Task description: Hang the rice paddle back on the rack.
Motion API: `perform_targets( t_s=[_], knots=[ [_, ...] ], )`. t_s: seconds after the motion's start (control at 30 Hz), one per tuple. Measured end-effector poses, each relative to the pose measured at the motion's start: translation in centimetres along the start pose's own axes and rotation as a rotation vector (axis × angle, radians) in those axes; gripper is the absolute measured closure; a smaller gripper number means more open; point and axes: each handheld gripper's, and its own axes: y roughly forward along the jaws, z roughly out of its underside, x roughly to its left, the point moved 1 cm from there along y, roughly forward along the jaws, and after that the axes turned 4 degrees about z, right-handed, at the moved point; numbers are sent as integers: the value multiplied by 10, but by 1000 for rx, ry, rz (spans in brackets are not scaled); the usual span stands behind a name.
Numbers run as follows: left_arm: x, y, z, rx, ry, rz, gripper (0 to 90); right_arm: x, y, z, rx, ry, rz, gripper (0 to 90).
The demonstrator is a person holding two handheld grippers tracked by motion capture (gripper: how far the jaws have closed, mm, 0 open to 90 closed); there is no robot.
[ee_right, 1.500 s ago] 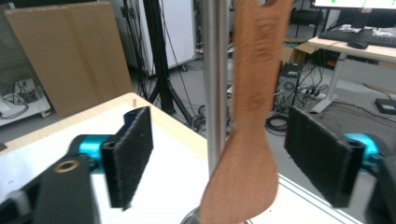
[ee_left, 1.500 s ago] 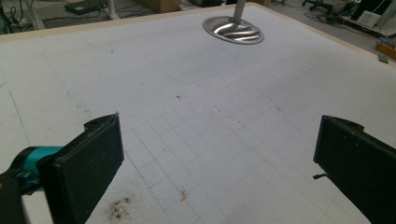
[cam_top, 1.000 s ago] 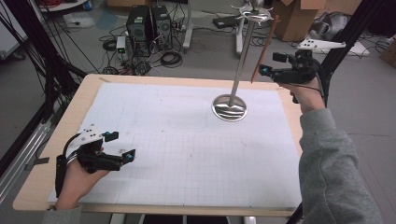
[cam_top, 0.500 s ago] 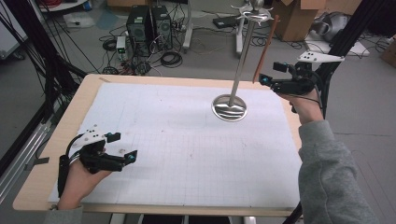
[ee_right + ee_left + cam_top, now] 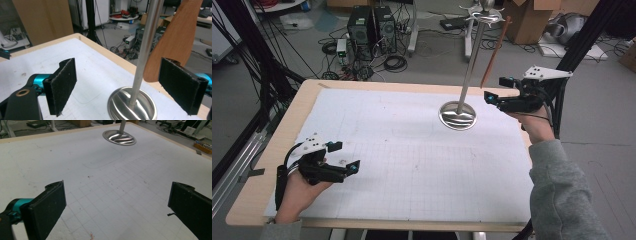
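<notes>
A shiny metal stand [image 5: 457,116] rises from its round base at the back right of the white gridded mat [image 5: 412,165]. A brown wooden spatula [image 5: 494,52] hangs from the stand's top beside the pole. My right gripper [image 5: 495,89] hovers open just right of the pole, below the spatula's tip. In the right gripper view the pole [image 5: 146,50], the base [image 5: 132,103] and the spatula blade [image 5: 175,42] stand ahead between the open jaws of that gripper [image 5: 120,77]. My left gripper [image 5: 344,156] rests open and empty at the front left. The left gripper [image 5: 117,195] faces the far base [image 5: 119,137].
The wooden table edge [image 5: 257,200] frames the mat. Black frame posts [image 5: 577,50] stand close behind my right hand. Computers [image 5: 369,25], cables and cardboard boxes [image 5: 527,22] lie on the floor beyond the table.
My right gripper has come down and slightly left, closer to the stand's pole. The left gripper has barely shifted.
</notes>
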Motion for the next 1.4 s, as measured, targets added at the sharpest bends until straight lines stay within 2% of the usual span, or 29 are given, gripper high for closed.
perform_targets(
  t_s=[0.2, 0.3, 0.47, 0.77, 0.83, 0.87, 1.03, 1.23, 1.33, 1.4],
  knots=[
    [-2, 4, -2, -9, -5, 22, 20, 4, -1, 11, 23, 17, 5, 142],
    [-3, 5, -3, -9, -1, 28, 20, 6, -4, 18, 1, 29, 10, 142],
    [-2, 6, -4, -20, -13, 43, 20, 10, -8, 30, 24, 54, 65, 142],
    [-2, 6, -5, -20, -14, 42, 20, 19, -20, 42, 1, 40, 95, 143],
    [-2, 6, -5, -29, -30, 62, 20, 22, -20, 46, 3, 37, 101, 143],
    [-3, 7, -6, -39, -28, 63, 20, 23, -21, 49, 9, 36, 101, 143],
    [-4, 9, -5, -30, -26, 61, 20, 28, -21, 56, 3, 20, 99, 143],
    [-3, 9, -4, -22, -27, 57, 20, 35, -22, 69, -15, 49, 79, 142],
    [-2, 8, -3, -26, -31, 51, 20, 37, -23, 75, -22, 47, 89, 142],
    [-1, 8, -3, -28, -36, 50, 20, 39, -24, 82, -33, 63, 89, 142]
  ],
)
